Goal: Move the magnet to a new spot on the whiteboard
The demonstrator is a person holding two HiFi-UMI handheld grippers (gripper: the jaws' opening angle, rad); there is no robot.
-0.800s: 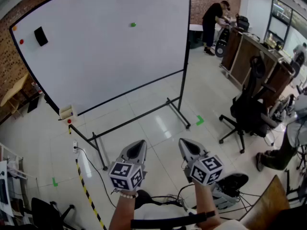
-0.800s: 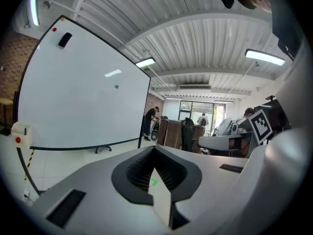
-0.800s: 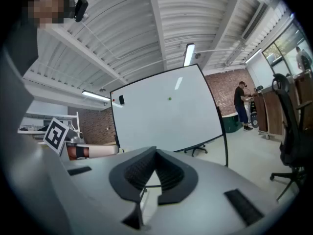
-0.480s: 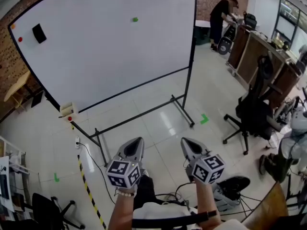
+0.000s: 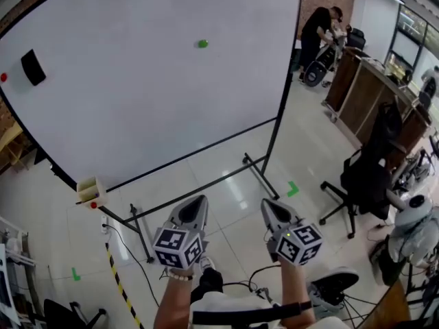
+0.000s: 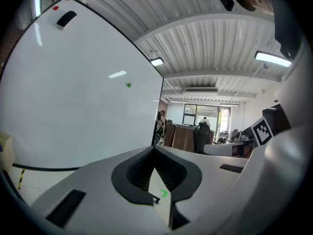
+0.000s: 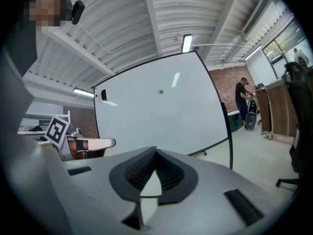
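Small round green magnet [image 5: 202, 44] stuck high on the upright white whiteboard [image 5: 137, 94], right of centre, bare board around it

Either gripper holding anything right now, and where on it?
Nothing held. Left gripper and right gripper are shut and empty; the green magnet sits on the whiteboard.

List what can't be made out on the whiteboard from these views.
Green magnet: too small in every view to tell its shape.
Red magnet: cut by the head view's left edge.
Whiteboard: top edge outside the head view.
Holder at its lower left corner: contents too small.
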